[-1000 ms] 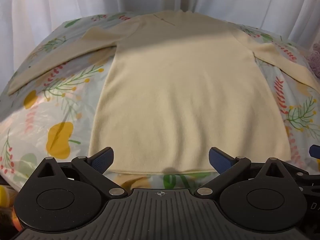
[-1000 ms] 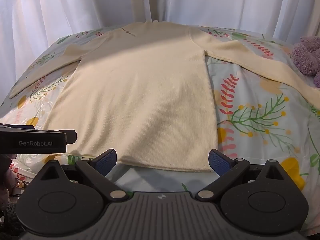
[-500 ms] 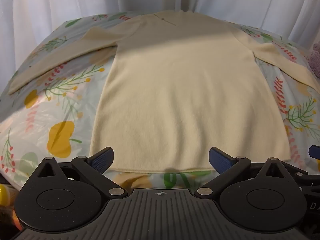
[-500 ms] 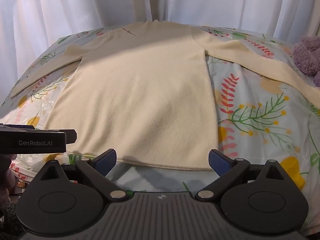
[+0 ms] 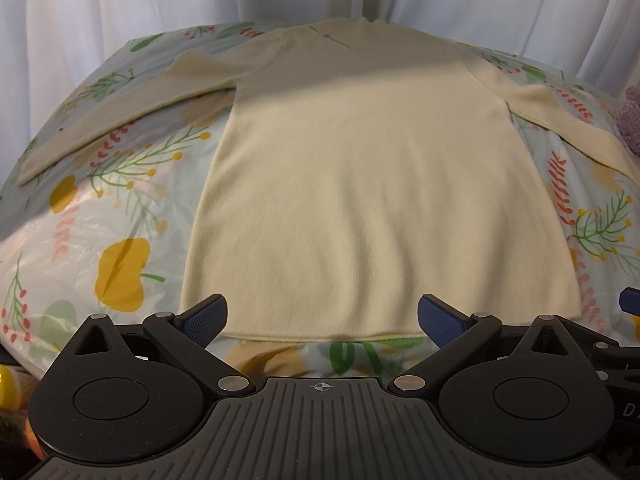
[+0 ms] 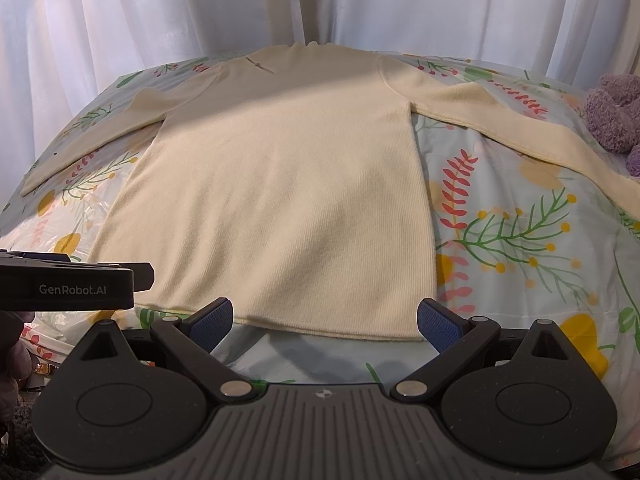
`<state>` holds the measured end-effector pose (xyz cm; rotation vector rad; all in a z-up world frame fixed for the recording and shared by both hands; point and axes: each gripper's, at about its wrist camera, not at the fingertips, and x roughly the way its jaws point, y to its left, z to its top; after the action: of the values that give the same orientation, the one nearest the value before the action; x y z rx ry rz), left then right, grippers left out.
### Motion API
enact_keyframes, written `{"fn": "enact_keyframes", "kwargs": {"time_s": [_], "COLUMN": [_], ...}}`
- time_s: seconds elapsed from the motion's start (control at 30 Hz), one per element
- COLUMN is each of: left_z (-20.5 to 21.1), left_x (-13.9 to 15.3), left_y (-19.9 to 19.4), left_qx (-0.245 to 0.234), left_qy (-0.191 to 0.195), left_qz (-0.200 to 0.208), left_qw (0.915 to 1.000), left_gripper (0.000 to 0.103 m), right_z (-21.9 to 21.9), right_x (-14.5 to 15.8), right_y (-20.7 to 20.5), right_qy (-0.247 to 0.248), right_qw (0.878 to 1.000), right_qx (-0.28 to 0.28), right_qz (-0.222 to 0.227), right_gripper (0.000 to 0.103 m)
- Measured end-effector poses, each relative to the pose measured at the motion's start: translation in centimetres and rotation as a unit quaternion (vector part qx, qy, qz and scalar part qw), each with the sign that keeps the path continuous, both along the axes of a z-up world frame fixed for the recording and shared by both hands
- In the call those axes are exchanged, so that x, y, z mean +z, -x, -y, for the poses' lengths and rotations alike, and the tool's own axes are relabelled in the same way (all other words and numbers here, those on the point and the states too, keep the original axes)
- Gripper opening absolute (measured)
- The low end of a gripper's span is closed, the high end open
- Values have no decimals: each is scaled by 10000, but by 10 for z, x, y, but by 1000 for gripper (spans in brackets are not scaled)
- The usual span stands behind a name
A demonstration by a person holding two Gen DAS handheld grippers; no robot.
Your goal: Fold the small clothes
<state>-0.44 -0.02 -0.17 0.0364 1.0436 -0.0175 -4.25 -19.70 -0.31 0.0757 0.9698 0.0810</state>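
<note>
A cream long-sleeved knit top [image 5: 368, 184] lies flat on a floral sheet, neck far from me, hem near, both sleeves spread outward. It also shows in the right wrist view [image 6: 288, 192]. My left gripper [image 5: 322, 316] is open and empty, just short of the hem's middle. My right gripper [image 6: 325, 318] is open and empty, just short of the hem's right half. The left gripper's body [image 6: 68, 286] shows at the left edge of the right wrist view.
The floral sheet [image 6: 512, 232] covers a rounded bed surface. White curtains [image 6: 320, 4] hang behind it. A purple plush toy [image 6: 616, 116] sits at the far right beside the right sleeve. The bed's near edge is just under the grippers.
</note>
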Motion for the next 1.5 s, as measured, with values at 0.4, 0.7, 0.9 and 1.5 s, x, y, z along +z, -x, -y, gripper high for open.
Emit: {"fn": "enact_keyframes", "kwargs": {"time_s": [0.4,0.7,0.9,1.5], "left_z": [-2,-2,-1,-5], "left_x": [-1,-1,-5,-9], "left_y": [6,6,2,-4], "left_qx": [-5,-8,-30,-33], "left_qy": [-7,-6,-11,4], "left_qz": [-44,-60,-116,-228], "left_qw": [10000,10000,9999,9997], "left_gripper": [103,103,103,103], "right_z": [0,0,1,1], "right_x": [1,0,-2,-6], "right_y": [1,1,-1,-4], "right_qy": [-1,-3,-44,-86], "right_qw": [10000,10000,10000,9999], "right_qx": [-5,-2,-25,-45], "right_qz": [7,0,-36,-85], "right_gripper": [99,99,99,99]}}
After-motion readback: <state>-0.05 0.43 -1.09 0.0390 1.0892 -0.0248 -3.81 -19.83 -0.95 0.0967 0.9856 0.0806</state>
